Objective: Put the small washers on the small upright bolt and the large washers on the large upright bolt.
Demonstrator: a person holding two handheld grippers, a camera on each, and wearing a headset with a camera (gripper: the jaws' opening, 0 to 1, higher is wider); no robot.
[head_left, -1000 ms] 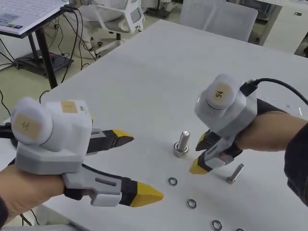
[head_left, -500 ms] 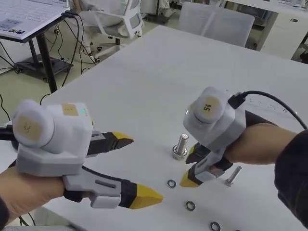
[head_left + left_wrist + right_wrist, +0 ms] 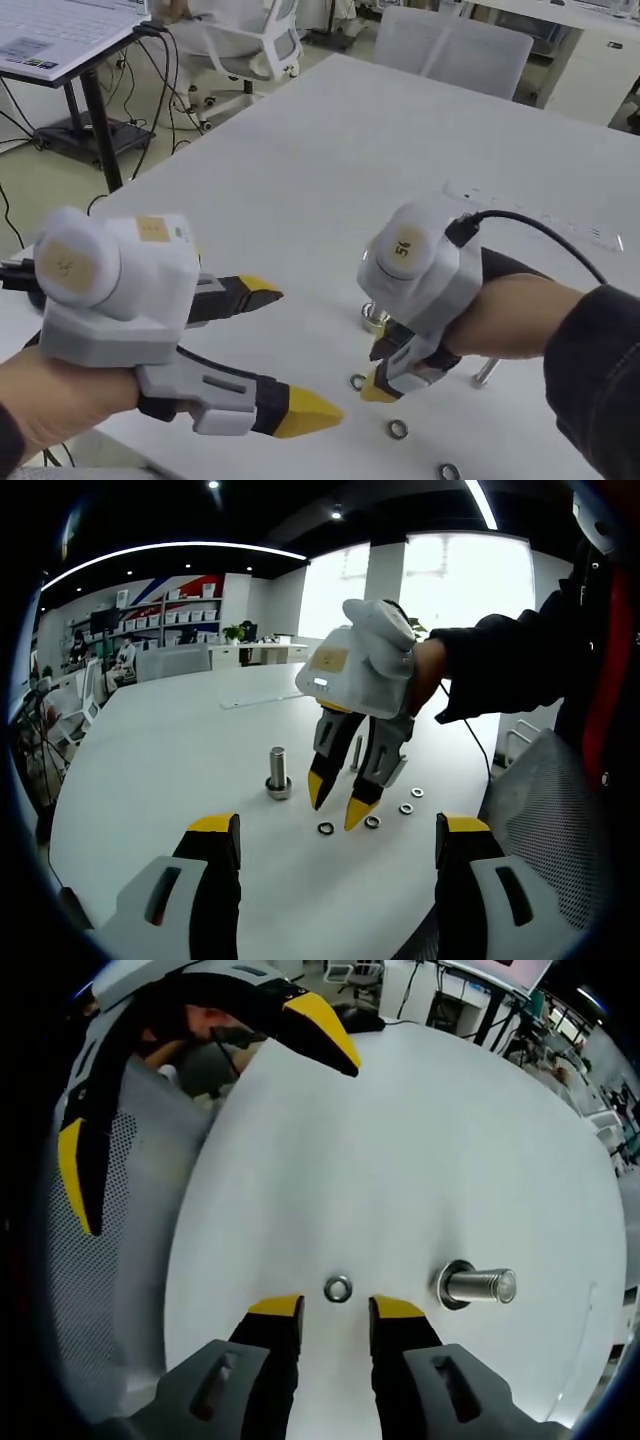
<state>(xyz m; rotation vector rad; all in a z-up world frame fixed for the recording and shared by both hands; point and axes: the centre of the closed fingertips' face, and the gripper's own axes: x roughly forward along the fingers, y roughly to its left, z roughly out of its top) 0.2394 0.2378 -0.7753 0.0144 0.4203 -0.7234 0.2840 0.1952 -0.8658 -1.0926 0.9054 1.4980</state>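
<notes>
A steel washer [image 3: 338, 1288] lies flat beside the upright large bolt [image 3: 478, 1285].

Bright, even overhead light on the white table [image 3: 330, 150], just a faint soft shadow under the right gripper [image 3: 380, 370]. In the left gripper view the strip light [image 3: 478, 498] glares, windows [image 3: 465, 580] blown out, fisheye edges bending.

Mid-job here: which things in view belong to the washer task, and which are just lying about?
Job: large bolt; small bolt; washers, one just ahead of the open right gripper; left gripper, open.
Lying about: laptop; white office chair; grey chair.
</notes>
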